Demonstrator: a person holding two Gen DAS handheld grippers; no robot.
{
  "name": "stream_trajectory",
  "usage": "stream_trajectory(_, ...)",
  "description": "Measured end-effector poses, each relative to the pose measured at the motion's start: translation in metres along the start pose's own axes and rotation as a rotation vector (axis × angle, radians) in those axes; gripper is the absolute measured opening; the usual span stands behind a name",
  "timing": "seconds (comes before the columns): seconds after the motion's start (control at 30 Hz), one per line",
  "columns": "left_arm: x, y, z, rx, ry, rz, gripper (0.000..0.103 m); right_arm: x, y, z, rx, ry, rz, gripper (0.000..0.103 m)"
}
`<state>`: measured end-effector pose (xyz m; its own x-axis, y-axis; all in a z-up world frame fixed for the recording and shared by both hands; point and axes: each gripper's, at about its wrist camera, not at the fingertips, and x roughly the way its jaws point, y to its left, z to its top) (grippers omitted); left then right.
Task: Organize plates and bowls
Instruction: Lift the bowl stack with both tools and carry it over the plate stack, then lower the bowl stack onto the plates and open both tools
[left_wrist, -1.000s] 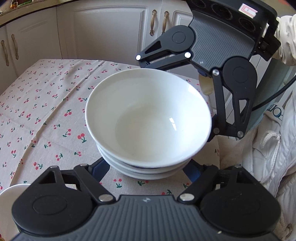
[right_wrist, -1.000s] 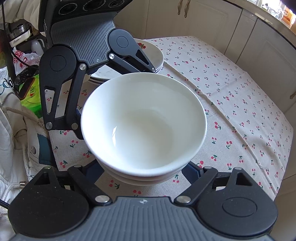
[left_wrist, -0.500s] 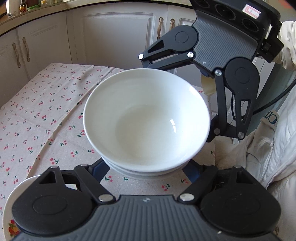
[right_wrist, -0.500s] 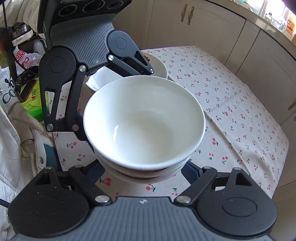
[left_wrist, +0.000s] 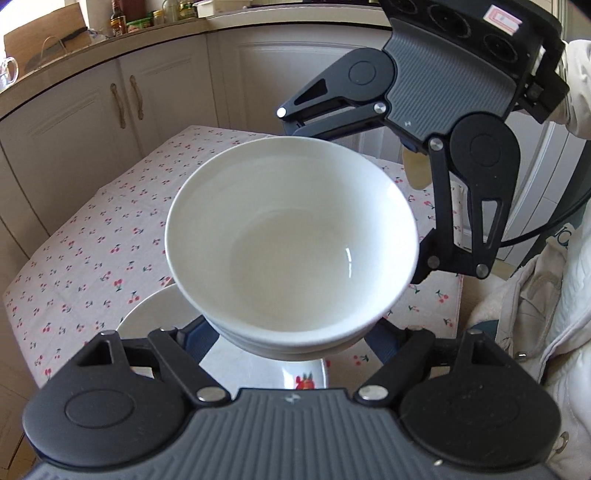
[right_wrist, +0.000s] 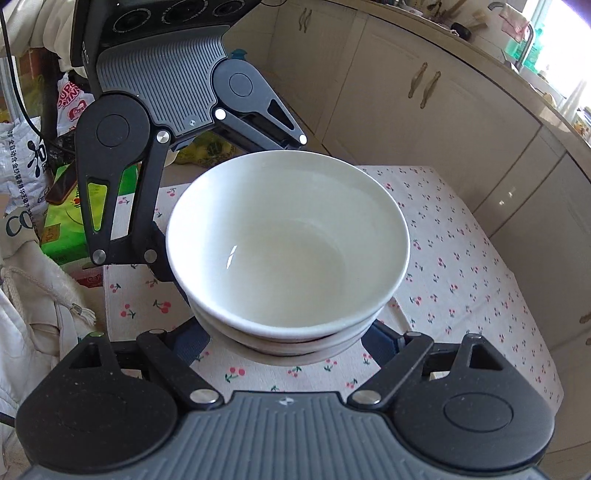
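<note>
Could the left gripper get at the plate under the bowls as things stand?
Probably not. The left gripper is shut on the stack of bowls, shared with the right gripper, and the stack hangs directly above the plate.

A cherry-print tablecloth (left_wrist: 92, 236) covers the bench; cream cupboards (right_wrist: 436, 96) stand behind, bottles (left_wrist: 122, 18) on the worktop, a green box (right_wrist: 62, 221) beside.
</note>
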<state>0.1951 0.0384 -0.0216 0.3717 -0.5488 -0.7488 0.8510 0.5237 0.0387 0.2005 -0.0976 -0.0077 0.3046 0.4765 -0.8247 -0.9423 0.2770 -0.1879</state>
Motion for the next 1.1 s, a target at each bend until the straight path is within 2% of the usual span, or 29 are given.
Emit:
stream_trajectory(0.27,-0.015,0.018,-0.021,-0.049,0.010,0.044,0.084,0.032,0.000,0.033,-0.059,-0.007,0.039,0.091)
stream_trajectory(0.53,-0.015,0.033,-0.033,-0.078,0.012,0.057,0.084,0.054,-0.004,0.050,-0.082,0.004,0.057,0.091)
stream_trajectory(1.1,0.001,0.052,-0.044,-0.096,0.034,0.023,0.084,0.079,-0.011,0.047,-0.050,0.040,0.077,0.091)
